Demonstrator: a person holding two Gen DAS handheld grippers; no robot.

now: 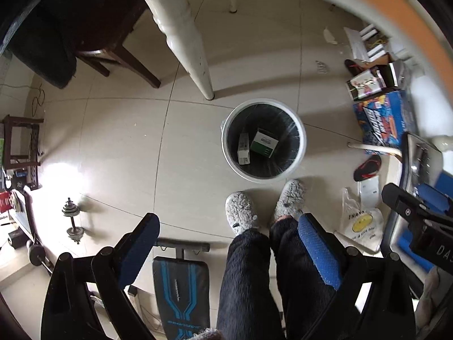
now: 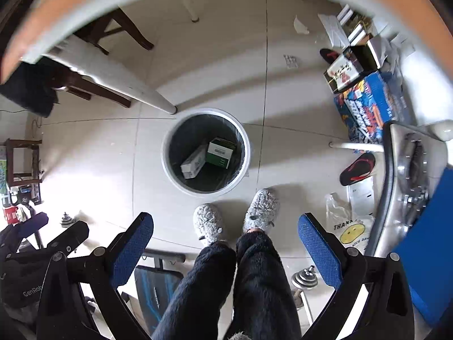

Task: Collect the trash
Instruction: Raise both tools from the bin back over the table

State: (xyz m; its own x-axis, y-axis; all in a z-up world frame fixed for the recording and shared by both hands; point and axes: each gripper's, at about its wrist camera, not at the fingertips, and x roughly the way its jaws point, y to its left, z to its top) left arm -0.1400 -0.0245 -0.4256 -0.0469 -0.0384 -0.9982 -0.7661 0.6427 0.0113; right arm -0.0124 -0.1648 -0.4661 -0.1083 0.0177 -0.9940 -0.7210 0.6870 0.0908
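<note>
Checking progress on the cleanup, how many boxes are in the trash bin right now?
2. A green and white box lies at the bottom of the trash bin, and a white box leans beside it, touching. Smaller items underneath may be hidden.

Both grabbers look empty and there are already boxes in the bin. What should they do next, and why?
Probably swing the right gripper toward the crumpled white paper on the floor by the far clutter. Both it and the left gripper are open and hold nothing, and the bin already has a green box and a white box inside, so more trash is the likely next target.
</note>
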